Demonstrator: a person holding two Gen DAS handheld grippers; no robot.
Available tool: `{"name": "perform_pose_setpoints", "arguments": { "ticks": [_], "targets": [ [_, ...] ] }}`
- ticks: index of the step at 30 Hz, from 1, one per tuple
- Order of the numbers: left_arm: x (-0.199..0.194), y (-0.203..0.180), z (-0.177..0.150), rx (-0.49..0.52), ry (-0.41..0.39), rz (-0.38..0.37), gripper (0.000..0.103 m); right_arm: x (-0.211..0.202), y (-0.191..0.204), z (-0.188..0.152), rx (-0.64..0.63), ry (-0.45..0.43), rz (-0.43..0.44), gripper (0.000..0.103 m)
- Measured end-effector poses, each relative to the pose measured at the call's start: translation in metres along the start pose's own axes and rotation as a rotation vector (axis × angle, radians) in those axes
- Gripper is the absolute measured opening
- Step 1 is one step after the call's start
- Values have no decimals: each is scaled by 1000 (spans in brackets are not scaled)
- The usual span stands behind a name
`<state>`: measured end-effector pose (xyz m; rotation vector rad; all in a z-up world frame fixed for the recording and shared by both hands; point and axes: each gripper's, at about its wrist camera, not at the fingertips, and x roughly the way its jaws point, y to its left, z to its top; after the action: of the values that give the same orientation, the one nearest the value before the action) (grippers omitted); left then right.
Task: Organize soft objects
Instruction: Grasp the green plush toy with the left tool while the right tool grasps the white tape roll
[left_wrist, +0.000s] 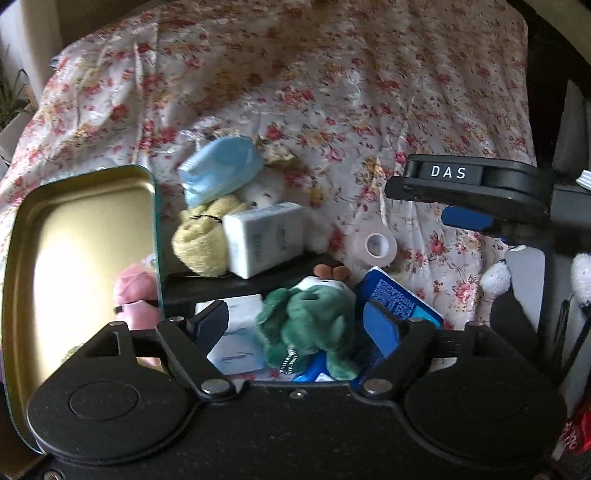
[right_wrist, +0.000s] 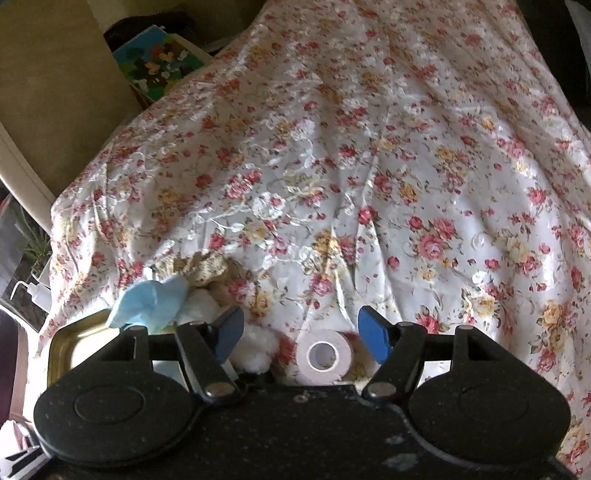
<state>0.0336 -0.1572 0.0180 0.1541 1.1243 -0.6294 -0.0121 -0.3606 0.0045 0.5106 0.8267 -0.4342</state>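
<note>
Green plush toy (left_wrist: 310, 325) lies right under the left gripper (left_wrist: 295, 325), between its two spread fingers; the black pad on one side and the blue pad on the other stand clear of it, so nothing is clamped. Beside the toy lie a white tissue pack (left_wrist: 236, 347) and a blue packet (left_wrist: 399, 306).

Over on the right wrist view, the right gripper (right_wrist: 301, 336) also has its jaws apart, with a white tape roll (right_wrist: 325, 356) sitting on the cloth between the fingertips, untouched. A white fluffy ball (right_wrist: 255, 350) rests just beside the left pad.

Everything sits on a flowered bedspread (left_wrist: 332, 92), wrinkled and shiny, with roses in pink and yellow. An open tin (left_wrist: 74, 258) with a gold inside stands at the left, and a pink plush (left_wrist: 136, 295) lies against it. Behind the green toy is a heap: one yellow plush (left_wrist: 203, 243), one second white tissue pack (left_wrist: 266, 236), one light blue face mask (left_wrist: 221, 173). So two tissue packs, one tape roll, one tin.
</note>
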Motion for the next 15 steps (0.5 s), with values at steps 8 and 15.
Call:
{"name": "perform_pose_setpoints", "arguments": {
  "ticks": [8, 15],
  "targets": [
    [28, -11, 1, -4, 79, 10, 76, 13, -25, 5, 78, 44, 5, 68],
    [41, -27, 4, 18, 92, 46, 76, 24, -31, 4, 79, 83, 12, 68]
  ]
}}
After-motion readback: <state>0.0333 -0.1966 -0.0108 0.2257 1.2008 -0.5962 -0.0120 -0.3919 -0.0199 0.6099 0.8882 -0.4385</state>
